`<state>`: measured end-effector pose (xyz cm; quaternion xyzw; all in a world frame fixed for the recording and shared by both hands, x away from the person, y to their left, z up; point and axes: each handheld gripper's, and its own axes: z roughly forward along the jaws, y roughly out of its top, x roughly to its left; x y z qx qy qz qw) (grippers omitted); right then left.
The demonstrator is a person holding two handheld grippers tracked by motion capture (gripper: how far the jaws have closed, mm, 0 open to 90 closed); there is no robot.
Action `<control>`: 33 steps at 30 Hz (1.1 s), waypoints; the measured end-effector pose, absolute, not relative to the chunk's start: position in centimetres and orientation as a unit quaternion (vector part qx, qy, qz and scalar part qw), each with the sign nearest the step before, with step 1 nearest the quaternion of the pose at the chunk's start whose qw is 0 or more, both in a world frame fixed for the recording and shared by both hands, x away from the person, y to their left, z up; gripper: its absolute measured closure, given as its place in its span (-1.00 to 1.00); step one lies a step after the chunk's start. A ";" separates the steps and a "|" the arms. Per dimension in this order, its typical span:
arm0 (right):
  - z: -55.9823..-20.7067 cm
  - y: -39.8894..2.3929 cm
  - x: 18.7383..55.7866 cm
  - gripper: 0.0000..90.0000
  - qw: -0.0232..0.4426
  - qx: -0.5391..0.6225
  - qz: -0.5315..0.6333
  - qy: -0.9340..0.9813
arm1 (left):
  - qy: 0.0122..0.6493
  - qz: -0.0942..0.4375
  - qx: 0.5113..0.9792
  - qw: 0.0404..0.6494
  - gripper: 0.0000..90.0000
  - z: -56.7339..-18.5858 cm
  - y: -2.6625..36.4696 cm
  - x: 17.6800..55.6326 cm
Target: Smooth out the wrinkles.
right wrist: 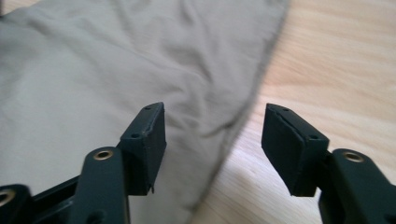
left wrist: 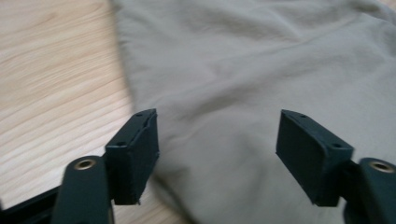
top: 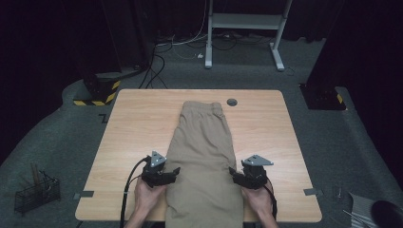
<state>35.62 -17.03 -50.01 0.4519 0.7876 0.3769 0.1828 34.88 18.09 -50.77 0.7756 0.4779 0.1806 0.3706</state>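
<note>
A pair of khaki trousers [top: 204,152] lies folded lengthwise down the middle of the wooden table [top: 138,123], waistband at the far end. My left gripper [top: 175,172] hovers at the cloth's left edge near the table's front. In the left gripper view the khaki trousers [left wrist: 243,70] spread under the left gripper [left wrist: 217,149], whose jaws stand wide apart with nothing pinched. My right gripper [top: 233,174] sits at the cloth's right edge. In the right gripper view the right gripper [right wrist: 212,140] is open above the hem of the khaki trousers [right wrist: 116,70], gripping nothing.
A small grey round cap [top: 232,101] is set in the table beyond the waistband. A black wire basket [top: 37,190] stands on the floor at the left. A white desk frame [top: 244,28] and cables lie on the floor behind the table.
</note>
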 end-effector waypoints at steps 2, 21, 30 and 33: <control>-50.3 -17.3 35.8 -0.19 0.178 0.462 0.368 0.787 | 0.487 0.163 0.779 0.361 -0.45 -51.0 18.3 35.0; -51.6 -15.1 36.4 -0.04 0.175 0.449 0.320 0.816 | 0.487 0.180 0.795 0.313 -0.57 -51.9 16.5 34.8; -51.6 -14.9 36.2 0.19 0.171 0.444 0.327 0.816 | 0.477 0.181 0.798 0.322 -0.13 -51.6 16.0 35.1; -51.5 -14.7 36.1 0.32 0.167 0.443 0.325 0.819 | 0.470 0.175 0.802 0.324 0.07 -51.5 15.7 35.2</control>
